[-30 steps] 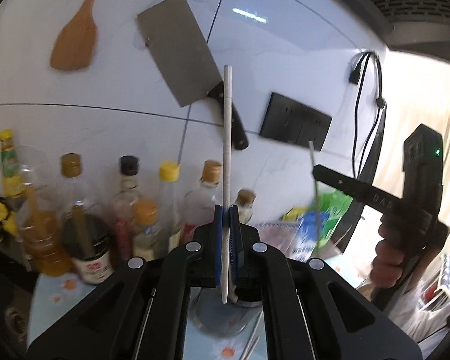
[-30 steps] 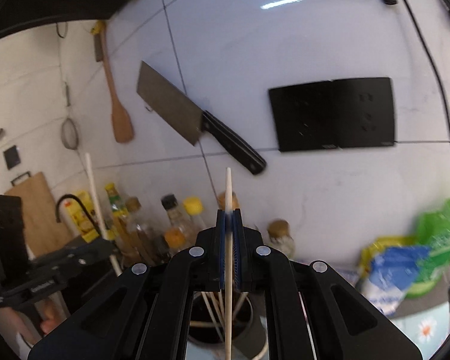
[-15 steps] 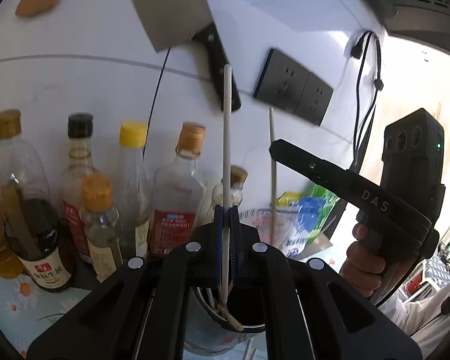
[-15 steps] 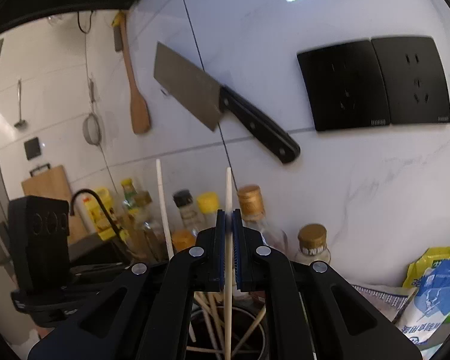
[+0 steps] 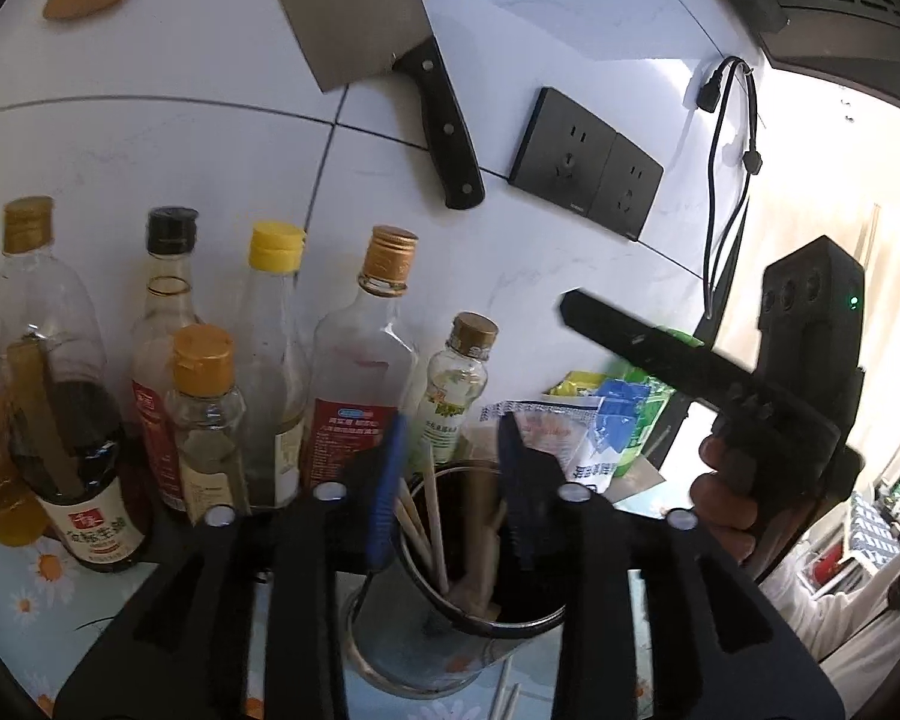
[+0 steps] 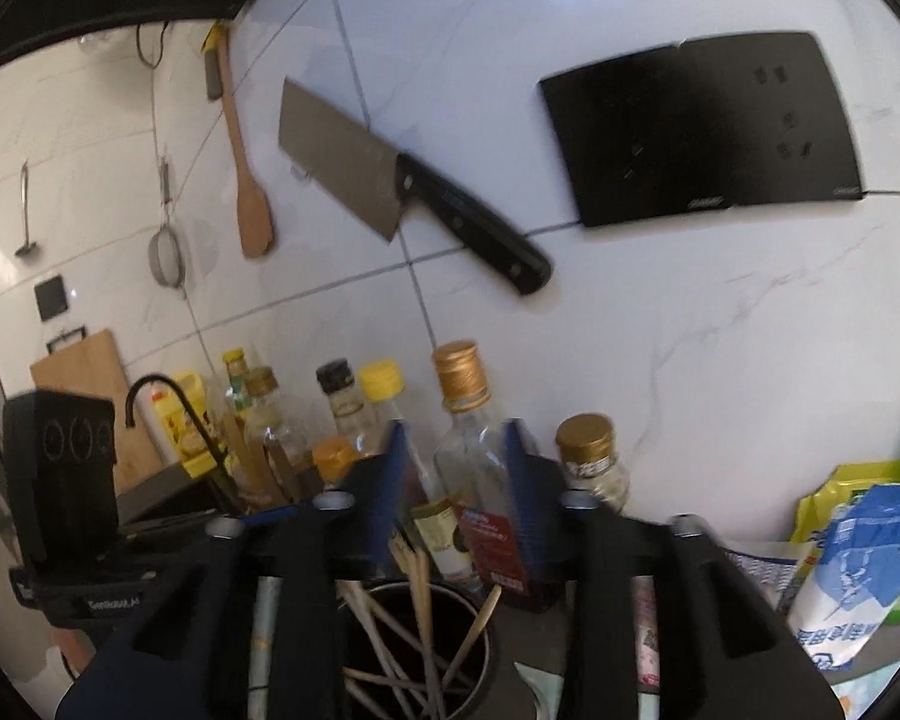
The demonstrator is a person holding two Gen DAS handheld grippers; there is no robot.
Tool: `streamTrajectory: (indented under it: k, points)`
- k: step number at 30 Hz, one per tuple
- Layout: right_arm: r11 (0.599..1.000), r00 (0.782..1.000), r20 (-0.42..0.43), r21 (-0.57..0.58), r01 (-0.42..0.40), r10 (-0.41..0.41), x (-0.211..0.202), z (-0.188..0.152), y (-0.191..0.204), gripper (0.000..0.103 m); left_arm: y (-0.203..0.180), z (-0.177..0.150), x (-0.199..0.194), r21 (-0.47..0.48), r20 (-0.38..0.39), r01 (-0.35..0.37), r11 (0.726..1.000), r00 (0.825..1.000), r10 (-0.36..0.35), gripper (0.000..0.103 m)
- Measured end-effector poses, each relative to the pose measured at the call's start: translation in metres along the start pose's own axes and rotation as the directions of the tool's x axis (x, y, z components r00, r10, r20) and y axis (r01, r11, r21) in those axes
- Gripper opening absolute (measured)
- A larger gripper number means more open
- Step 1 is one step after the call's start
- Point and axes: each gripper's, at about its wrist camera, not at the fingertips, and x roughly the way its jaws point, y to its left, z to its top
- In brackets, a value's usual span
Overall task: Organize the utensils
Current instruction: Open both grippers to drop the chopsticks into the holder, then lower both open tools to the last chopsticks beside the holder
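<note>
Both chopsticks have left the jaws since a second ago: the left gripper (image 5: 450, 486) and right gripper (image 6: 455, 489) are opening with nothing between them, above the metal cup (image 5: 390, 642). The chopsticks (image 6: 420, 618) stand in that cup, tips leaning upward. Only the left view shows the person's hand (image 5: 723, 504) on the right gripper.

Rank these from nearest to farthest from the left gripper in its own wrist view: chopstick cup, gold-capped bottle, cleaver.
1. Chopstick cup: directly below the left gripper, between its opening jaws.
2. Gold-capped bottle: behind the cup, slightly left.
3. Cleaver: high on the wall.
</note>
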Motion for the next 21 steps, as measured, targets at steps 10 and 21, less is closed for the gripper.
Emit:
streamTrajectory:
  k: [10,21]
  points:
    - [0.998,0.998,0.036,0.02,0.06,-0.06,-0.047,0.011,0.01,0.086,-0.006,-0.002,-0.049,0.001,0.045,-0.014,1.0,0.999,0.014,0.094]
    - [0.981,0.982,0.007,0.035,0.189,-0.19,-0.084,-0.004,0.035,0.091,-0.007,-0.032,-0.073,0.13,-0.152,-0.038,0.991,0.987,0.058,0.097]
